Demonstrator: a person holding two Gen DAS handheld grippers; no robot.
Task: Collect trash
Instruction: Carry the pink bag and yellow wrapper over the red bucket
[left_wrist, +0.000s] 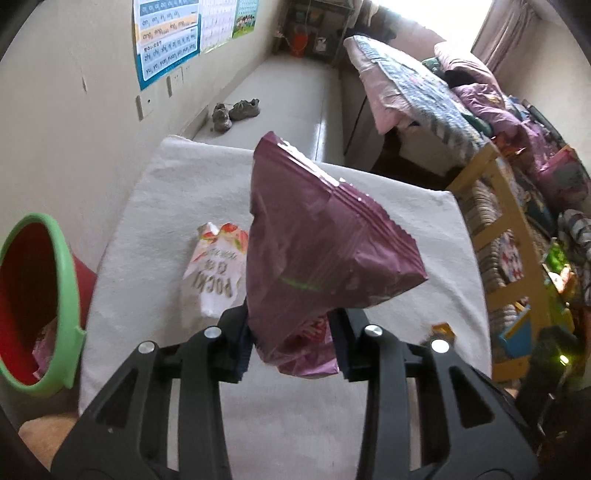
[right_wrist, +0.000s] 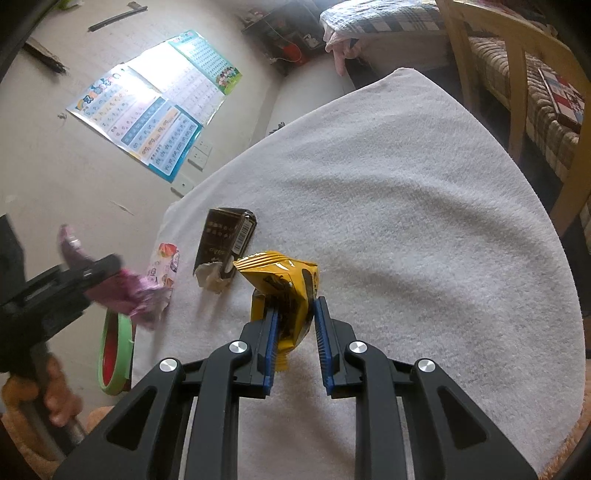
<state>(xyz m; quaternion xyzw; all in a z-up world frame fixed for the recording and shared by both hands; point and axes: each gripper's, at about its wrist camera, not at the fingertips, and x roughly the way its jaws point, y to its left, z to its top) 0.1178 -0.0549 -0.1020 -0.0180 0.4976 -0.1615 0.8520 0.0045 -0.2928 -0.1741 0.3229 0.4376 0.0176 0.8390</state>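
Left wrist view: left claw (left_wrist: 291, 339) clamped on purple bag (left_wrist: 325, 240), half-hiding Pocky wrapper (left_wrist: 216, 266); right claw (right_wrist: 295, 332) pinching yellow packet (right_wrist: 284, 291).

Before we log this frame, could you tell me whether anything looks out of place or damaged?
Nothing looks wrong beyond the litter itself. A torn-open dark carton and a white wrapper lie on the towel. The left gripper holds a purple bag, the right gripper a yellow packet.

Daylight is admitted through the overexposed window (left_wrist: 436, 14); the purple bag (right_wrist: 125, 291) is motion-blurred in the right view, and edges are bowed and vignetted throughout.
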